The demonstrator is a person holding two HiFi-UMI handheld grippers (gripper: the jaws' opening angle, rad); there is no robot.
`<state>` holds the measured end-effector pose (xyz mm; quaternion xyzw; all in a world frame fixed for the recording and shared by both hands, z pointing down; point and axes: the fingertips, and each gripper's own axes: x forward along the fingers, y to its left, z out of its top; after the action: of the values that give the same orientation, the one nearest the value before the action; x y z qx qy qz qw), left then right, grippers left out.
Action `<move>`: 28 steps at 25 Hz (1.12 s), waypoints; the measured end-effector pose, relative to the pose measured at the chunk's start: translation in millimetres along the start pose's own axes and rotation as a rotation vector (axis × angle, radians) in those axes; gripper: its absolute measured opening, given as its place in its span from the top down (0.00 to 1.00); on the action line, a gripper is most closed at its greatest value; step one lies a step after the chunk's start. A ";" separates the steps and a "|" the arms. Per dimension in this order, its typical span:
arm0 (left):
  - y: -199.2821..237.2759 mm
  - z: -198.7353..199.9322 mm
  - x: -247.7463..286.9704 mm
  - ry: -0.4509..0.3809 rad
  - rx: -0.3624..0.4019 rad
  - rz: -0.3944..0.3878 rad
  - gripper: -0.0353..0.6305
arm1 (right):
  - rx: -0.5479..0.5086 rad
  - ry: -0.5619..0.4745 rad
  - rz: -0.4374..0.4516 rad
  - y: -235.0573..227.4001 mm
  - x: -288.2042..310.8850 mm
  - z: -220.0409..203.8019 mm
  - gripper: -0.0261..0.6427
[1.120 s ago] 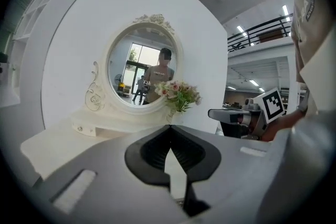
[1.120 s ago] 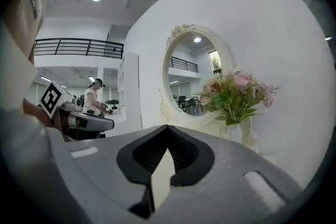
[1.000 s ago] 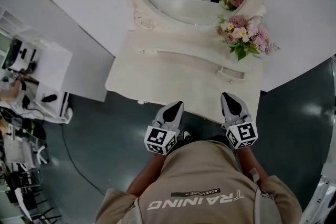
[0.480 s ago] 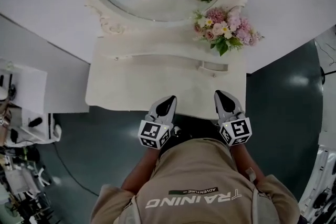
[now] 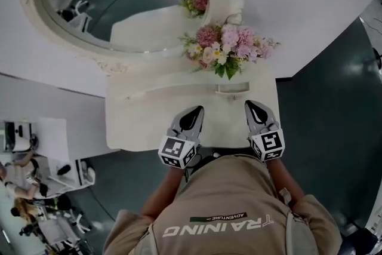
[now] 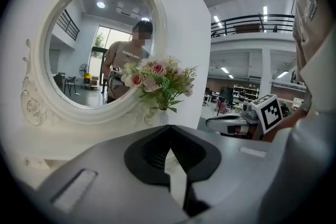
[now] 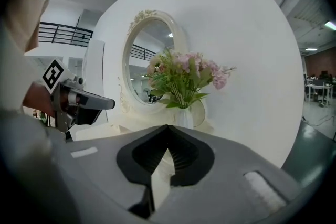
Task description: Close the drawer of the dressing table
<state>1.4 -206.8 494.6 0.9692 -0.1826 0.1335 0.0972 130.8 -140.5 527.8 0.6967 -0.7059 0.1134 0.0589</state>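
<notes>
The cream dressing table (image 5: 143, 119) stands against a white wall, with an oval mirror (image 5: 119, 3) above it. A low raised tier at its back carries a small drawer handle (image 5: 233, 88). From above I cannot tell how far any drawer stands out. My left gripper (image 5: 196, 110) and right gripper (image 5: 252, 104) hover side by side over the front part of the tabletop, both shut and holding nothing. The left gripper (image 6: 169, 136) points at the mirror and the right gripper (image 7: 168, 136) points at the flowers.
A vase of pink flowers (image 5: 227, 51) stands on the table's back right, just beyond the handle. Dark floor (image 5: 328, 128) lies to the right. Desks, chairs and people (image 5: 30, 176) fill the lower left. The person's torso is close behind the grippers.
The view has swung, and the table now sits closer under the grippers. Both grippers have moved from the table's front edge to over its top. Their jaws stay shut.
</notes>
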 end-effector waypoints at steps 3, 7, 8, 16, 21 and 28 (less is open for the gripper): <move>3.9 6.8 21.6 -0.002 0.004 -0.003 0.92 | 0.016 0.013 -0.009 -15.2 5.0 -4.6 0.96; 0.4 5.1 41.6 0.004 -0.045 -0.016 0.92 | 0.044 0.042 -0.007 -25.2 7.7 -15.6 0.96; -2.9 4.3 45.3 0.004 -0.052 -0.020 0.92 | 0.038 0.050 -0.003 -27.3 8.5 -18.5 0.96; -5.9 -13.9 47.3 0.041 -0.048 -0.004 0.92 | -0.034 0.151 0.073 -14.6 31.6 -44.2 0.96; 10.9 -30.4 39.9 0.078 -0.089 0.009 0.92 | 0.044 0.234 0.097 -0.5 44.3 -69.4 0.96; 12.5 -27.4 34.6 0.084 -0.096 -0.044 0.92 | 0.111 0.371 0.082 6.1 46.3 -104.8 0.96</move>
<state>21.6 -223.1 532.5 0.9608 -0.1630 0.1629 0.1540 115.9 -160.0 639.8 0.6366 -0.7034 0.2810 0.1450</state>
